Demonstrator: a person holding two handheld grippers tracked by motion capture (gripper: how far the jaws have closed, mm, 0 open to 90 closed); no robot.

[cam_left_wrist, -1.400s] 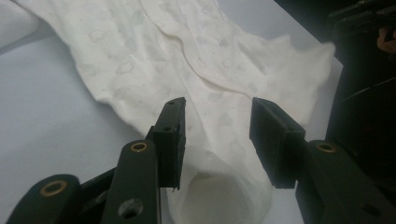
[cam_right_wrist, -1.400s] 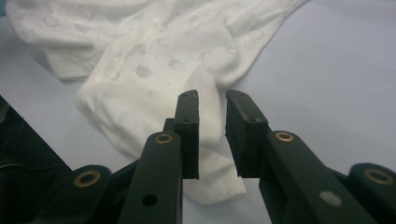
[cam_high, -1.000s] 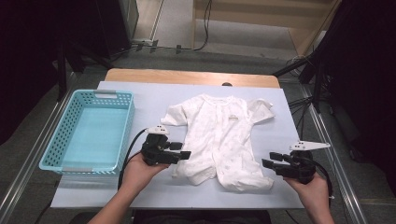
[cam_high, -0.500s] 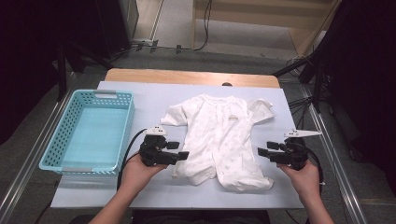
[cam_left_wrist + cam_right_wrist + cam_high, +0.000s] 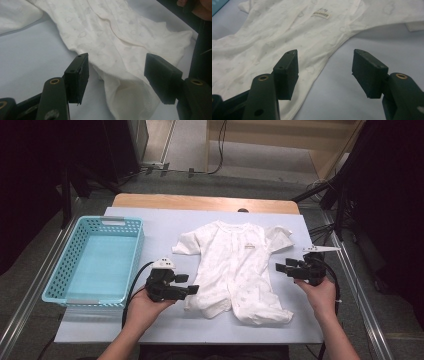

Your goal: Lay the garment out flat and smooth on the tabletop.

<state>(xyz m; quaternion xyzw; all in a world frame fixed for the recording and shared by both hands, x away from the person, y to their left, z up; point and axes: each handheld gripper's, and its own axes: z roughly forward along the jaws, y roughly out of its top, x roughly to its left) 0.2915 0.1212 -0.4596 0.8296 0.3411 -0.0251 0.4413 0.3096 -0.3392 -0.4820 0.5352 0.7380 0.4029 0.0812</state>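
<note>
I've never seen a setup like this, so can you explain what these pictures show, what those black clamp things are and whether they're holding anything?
A person sits at a table with a hand-held gripping tool in each hand; no robot arm is involved. One picture looks down from above the table. The other two come from small cameras riding on each tool, looking along its two black fingers. The left gripper is at the lower edge of a white baby romper spread flat on the table; the right gripper is at its other side. A light blue plastic basket stands to the left. Both tools have just been opening: their fingers stand apart with cloth between or just ahead of them, and nothing is gripped.
</note>
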